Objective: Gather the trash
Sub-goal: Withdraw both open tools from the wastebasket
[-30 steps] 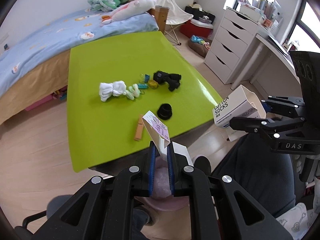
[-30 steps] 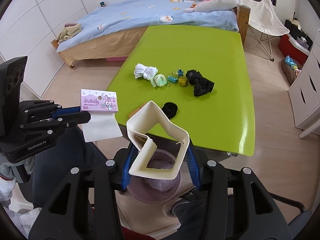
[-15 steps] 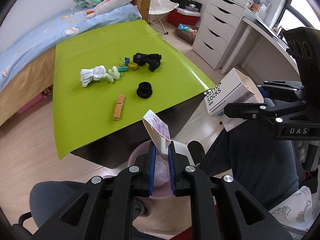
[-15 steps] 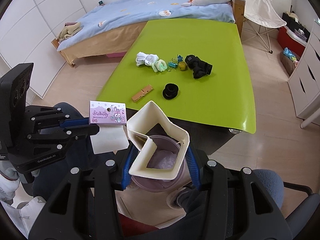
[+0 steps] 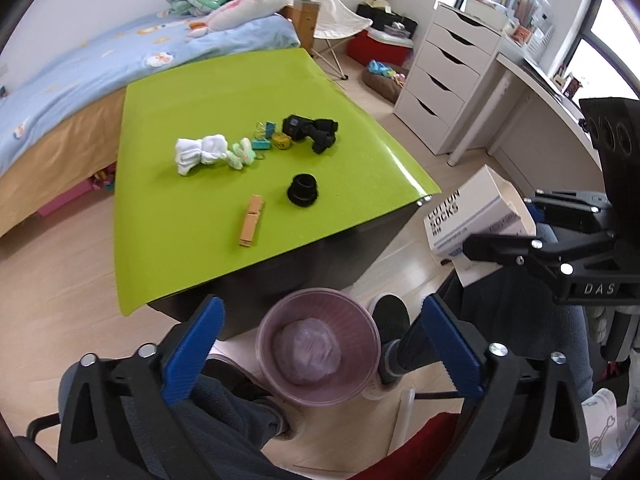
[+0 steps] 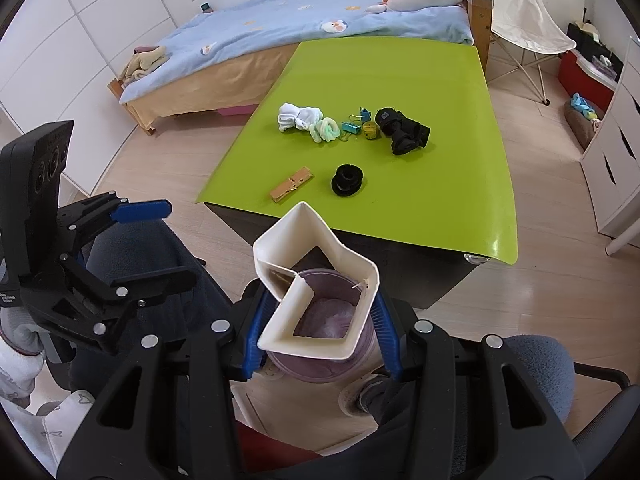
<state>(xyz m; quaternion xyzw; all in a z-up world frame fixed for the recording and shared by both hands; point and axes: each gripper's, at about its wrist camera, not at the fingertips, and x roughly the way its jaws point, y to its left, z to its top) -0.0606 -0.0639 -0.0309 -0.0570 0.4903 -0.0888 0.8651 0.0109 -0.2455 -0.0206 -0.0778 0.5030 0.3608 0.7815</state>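
My left gripper (image 5: 320,344) is open and empty, directly above a pink trash bin (image 5: 318,346) on the floor; a pale purple lump lies inside it. My left gripper also shows in the right wrist view (image 6: 136,216), open. My right gripper (image 6: 318,332) is shut on a squashed white cotton-socks box (image 6: 316,284), held above the same bin (image 6: 324,356). The box also shows in the left wrist view (image 5: 476,216), to the right of the bin.
A lime-green table (image 5: 168,208) carries white socks (image 5: 196,154), a green scrunchie (image 5: 242,154), binder clips (image 5: 262,136), black socks (image 5: 312,130), a black ring (image 5: 303,190) and a wooden clothespin (image 5: 251,226). A bed (image 5: 80,80), white drawers (image 5: 444,76) and my legs surround it.
My left gripper opened and the small pink card packet it held is gone from its fingers. Both grippers drew back from the table toward the bin.
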